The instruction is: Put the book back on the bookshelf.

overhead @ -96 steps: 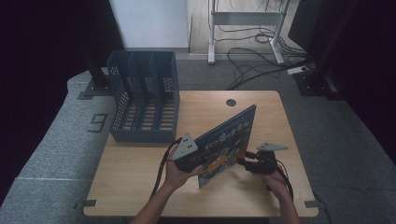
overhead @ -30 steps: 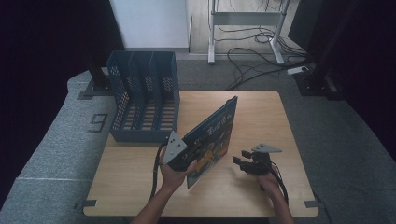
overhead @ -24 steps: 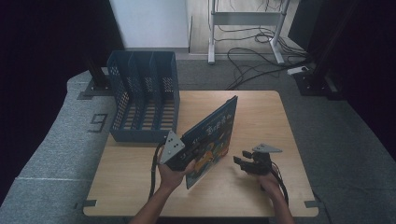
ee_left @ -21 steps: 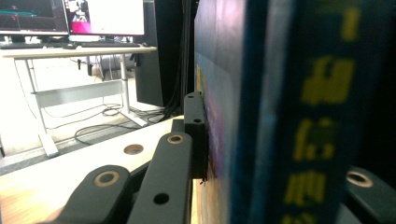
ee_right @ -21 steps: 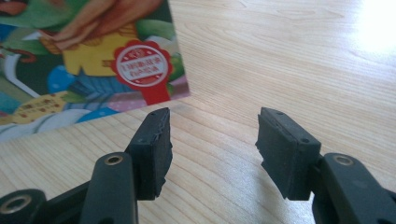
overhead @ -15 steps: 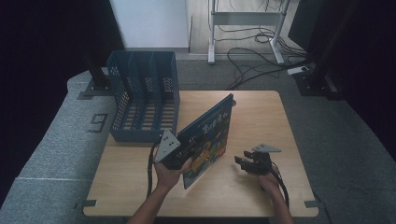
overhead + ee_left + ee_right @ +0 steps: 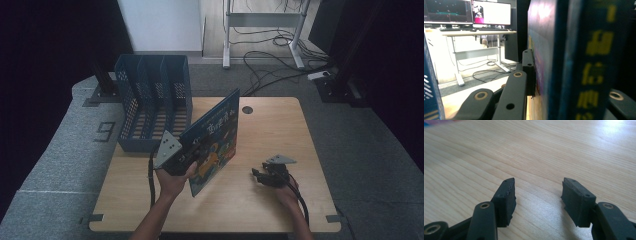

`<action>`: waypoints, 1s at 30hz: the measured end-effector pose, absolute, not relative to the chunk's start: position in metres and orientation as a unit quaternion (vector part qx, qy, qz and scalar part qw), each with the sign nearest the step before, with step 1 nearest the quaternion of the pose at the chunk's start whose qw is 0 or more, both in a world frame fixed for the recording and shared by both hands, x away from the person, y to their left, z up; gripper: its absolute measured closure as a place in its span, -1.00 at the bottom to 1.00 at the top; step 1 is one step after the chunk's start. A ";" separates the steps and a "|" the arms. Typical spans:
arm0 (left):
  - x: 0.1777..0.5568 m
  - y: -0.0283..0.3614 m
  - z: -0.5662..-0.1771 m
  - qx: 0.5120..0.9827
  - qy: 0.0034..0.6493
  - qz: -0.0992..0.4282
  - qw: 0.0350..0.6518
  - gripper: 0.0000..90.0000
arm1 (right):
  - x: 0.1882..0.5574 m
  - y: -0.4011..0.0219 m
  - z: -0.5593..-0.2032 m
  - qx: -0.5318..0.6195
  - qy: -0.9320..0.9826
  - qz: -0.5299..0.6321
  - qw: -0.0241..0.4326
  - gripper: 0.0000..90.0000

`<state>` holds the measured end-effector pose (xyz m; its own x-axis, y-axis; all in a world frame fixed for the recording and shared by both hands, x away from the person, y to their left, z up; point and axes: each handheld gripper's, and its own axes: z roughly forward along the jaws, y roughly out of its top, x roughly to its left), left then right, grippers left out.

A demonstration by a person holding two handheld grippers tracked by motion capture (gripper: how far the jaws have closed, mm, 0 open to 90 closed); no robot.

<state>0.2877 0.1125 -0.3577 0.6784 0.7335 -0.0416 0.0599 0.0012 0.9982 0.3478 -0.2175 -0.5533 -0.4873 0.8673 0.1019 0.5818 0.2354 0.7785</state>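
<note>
Book point(image 7: 216, 138) is now tipped upright and lifted off the worktop point(image 7: 280, 130) beside the file rack point(image 7: 150, 107), clamped in the left claw point(image 7: 186, 161); slotting looks next. Right claw point(image 7: 257, 176) is released, jaws apart, resting empty.

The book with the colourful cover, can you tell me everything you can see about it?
The book is thin and hard-looking, with a dark blue cover, yellow lettering and a bright cartoon picture. It is closed and tilted up on edge above the wooden table, top corner pointing toward the blue file rack. The left gripper is clamped on its lower edge; in the left gripper view a black pad presses flat against the cover.
</note>
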 end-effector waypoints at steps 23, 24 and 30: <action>0.288 0.127 -0.338 0.642 0.314 0.287 0.638 0.82 | 0.348 -0.213 -0.554 0.470 0.772 0.381 0.195 -0.07; 0.288 0.129 -0.337 0.640 0.316 0.290 0.638 0.82 | 0.348 -0.213 -0.554 0.470 0.772 0.381 0.195 -0.07; 0.287 0.141 -0.329 0.629 0.322 0.299 0.641 0.82 | 0.348 -0.213 -0.554 0.468 0.774 0.379 0.196 -0.10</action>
<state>0.2865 0.1411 -0.3285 0.6148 0.7878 -0.0368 0.0220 0.0295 0.9993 0.3483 -0.2125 -0.5536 -0.4841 0.8735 0.0515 0.5757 0.2737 0.7705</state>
